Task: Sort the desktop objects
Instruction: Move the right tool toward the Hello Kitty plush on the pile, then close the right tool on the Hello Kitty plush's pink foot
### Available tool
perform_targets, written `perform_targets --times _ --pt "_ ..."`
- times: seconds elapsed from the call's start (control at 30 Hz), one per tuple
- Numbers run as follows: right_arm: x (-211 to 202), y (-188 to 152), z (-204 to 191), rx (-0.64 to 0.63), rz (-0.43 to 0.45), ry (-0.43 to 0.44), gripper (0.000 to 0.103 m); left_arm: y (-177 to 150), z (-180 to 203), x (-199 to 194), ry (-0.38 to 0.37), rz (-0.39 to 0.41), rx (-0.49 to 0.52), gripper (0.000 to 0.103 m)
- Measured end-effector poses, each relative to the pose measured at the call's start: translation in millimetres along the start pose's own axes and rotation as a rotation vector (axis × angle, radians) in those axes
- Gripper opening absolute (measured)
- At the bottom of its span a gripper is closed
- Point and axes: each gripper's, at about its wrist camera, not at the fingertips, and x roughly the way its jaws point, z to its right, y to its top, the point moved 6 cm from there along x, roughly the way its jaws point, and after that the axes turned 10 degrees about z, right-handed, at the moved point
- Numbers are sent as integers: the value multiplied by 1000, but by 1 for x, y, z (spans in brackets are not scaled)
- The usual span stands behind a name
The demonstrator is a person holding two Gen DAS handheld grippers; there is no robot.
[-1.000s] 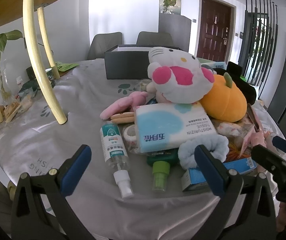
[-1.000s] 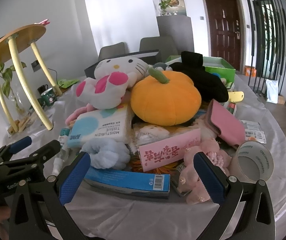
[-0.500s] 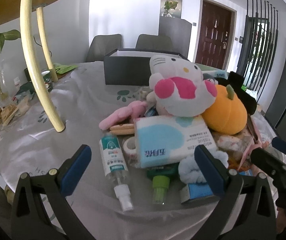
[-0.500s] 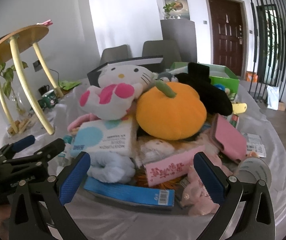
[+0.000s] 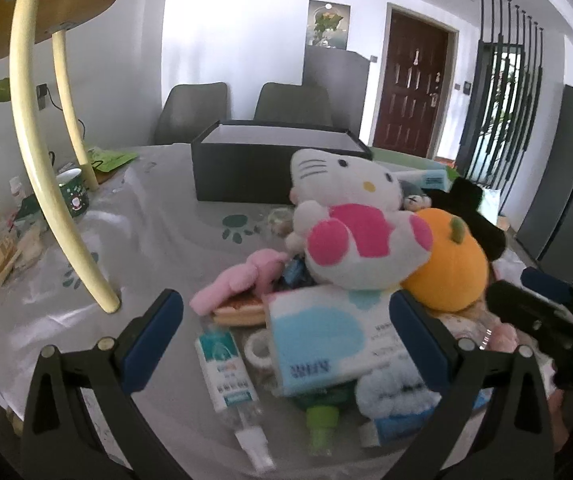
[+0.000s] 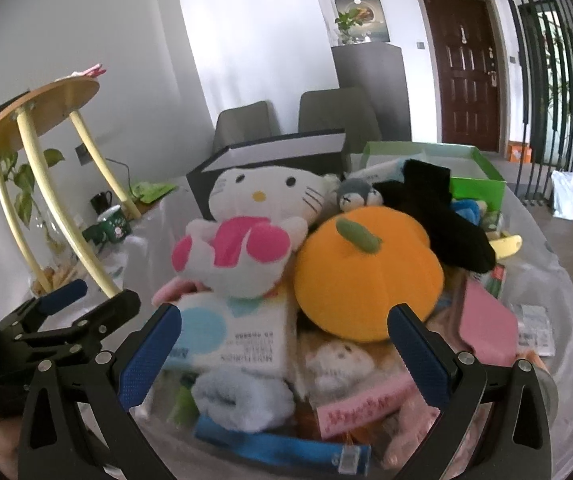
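Note:
A pile of objects lies on the table: a white and pink cat plush (image 5: pixel 350 228) (image 6: pixel 254 232), an orange pumpkin plush (image 5: pixel 446 268) (image 6: pixel 366 272), a tissue pack (image 5: pixel 322 332) (image 6: pixel 238 332), a spray bottle (image 5: pixel 226 372), a green-capped bottle (image 5: pixel 320 428), a pale blue scrunchie (image 6: pixel 242 400) and a pink card (image 6: pixel 366 408). My left gripper (image 5: pixel 286 344) is open and empty, above the tissue pack and spray bottle. My right gripper (image 6: pixel 286 356) is open and empty, in front of the pumpkin and tissue pack.
A black open box (image 5: pixel 270 164) stands behind the pile and a green box (image 6: pixel 462 176) at the back right. A wooden stand with yellow legs (image 5: pixel 50 184) and a green mug (image 5: pixel 74 196) are at the left. A tape roll (image 6: pixel 546 388) lies at the right.
Both grippers have risen and moved forward over the pile, so the objects sit lower and closer in both views. Both stay open and empty.

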Motion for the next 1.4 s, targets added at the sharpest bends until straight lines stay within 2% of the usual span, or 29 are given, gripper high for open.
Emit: perform_targets --times 0.3,0.33,0.37,0.5,0.73,1.0,1.1,1.13,1.17,1.4 --pt "39 16 -1 41 -25 66 103 13 -12 33 -98 -41 -83 102" --pt "44 16 -2 40 -27 70 101 14 -12 36 -108 -42 -90 102" --pt "49 17 -3 40 -34 79 94 15 -12 39 -119 -41 -95 101" --pt "69 15 -4 58 -75 110 80 18 -8 50 -188 -56 -135 92" --pt "88 11 -1 64 -106 101 75 14 2 68 -259 -100 -148 75" --pt "97 10 -1 58 -123 114 60 8 12 80 -312 -141 -160 62" --pt "100 8 -4 59 -135 131 51 6 17 82 -331 -151 -154 47" --pt "101 7 -5 54 -141 137 47 5 19 83 -351 -157 -165 33" --pt "102 6 -7 44 -146 139 38 4 19 84 -367 -166 -181 32" --pt "97 10 -14 22 -132 142 36 9 15 81 -365 -163 -190 32"
